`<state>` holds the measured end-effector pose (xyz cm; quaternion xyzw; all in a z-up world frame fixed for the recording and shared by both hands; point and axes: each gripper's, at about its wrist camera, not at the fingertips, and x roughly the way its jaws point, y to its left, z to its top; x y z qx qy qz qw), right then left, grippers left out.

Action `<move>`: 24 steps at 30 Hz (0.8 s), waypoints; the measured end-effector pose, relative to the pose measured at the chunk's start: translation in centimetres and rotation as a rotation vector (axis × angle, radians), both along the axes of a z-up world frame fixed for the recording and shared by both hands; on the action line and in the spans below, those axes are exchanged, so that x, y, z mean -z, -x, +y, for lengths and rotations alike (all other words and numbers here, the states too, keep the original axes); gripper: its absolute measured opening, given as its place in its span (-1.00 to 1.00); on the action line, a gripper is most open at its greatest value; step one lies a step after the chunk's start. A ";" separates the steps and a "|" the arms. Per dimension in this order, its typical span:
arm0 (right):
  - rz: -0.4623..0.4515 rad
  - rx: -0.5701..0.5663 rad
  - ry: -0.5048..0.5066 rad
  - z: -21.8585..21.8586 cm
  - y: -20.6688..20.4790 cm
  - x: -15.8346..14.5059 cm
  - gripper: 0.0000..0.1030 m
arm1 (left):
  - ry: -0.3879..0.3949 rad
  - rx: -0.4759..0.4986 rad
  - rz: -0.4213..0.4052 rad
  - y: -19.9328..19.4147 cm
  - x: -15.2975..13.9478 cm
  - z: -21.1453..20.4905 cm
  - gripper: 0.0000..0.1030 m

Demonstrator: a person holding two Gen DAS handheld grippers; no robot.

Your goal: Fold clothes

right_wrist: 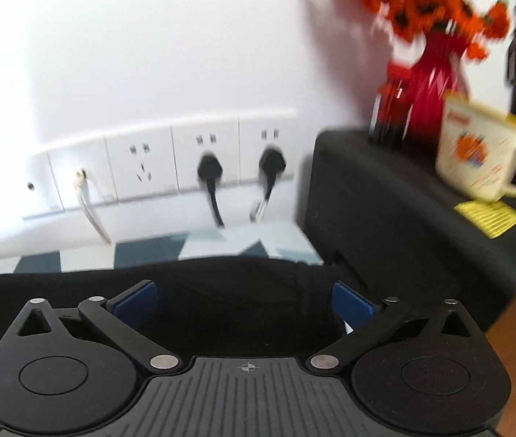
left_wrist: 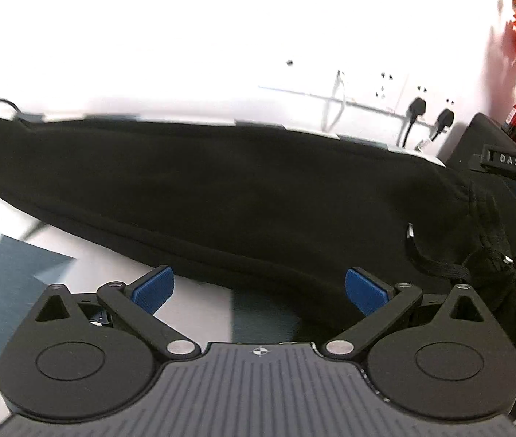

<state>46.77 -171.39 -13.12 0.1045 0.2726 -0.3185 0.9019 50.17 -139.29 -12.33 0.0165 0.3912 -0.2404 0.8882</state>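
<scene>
Left wrist view: the left gripper (left_wrist: 258, 289) gapes wide, holding nothing, over black sweatpants (left_wrist: 221, 196) stretched across the patterned table (left_wrist: 14, 273). Right wrist view: the right gripper (right_wrist: 245, 304) spreads apart above the sweatpants' waistband (right_wrist: 243, 291), below wall sockets (right_wrist: 170, 160).

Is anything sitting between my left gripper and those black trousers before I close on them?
Nothing visible. The left gripper stands open at the near edge of the black fabric trousers, with only bare patterned tablecloth between its blue pads.

trousers (left_wrist: 203, 189) on table (left_wrist: 10, 273) | sockets (right_wrist: 203, 160) behind | mug (right_wrist: 484, 156) on cabinet (right_wrist: 385, 200), right
</scene>
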 end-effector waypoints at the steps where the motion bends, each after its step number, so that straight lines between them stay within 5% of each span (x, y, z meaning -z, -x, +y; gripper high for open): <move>1: -0.008 0.007 0.023 0.9 0.4 -0.4 0.98 | 0.006 -0.009 -0.006 0.2 -0.3 0.6 0.99; 8: 0.124 0.011 0.153 9.1 5.1 -0.2 0.98 | 0.073 -0.016 -0.061 3.7 -1.1 7.8 0.99; 18: 0.165 -0.134 0.036 20.5 11.8 0.6 0.98 | 0.145 0.103 -0.043 12.2 2.1 16.8 0.99; 24: 0.161 -0.194 -0.079 26.5 14.5 1.1 0.98 | 0.066 0.159 -0.106 16.4 2.8 21.0 0.99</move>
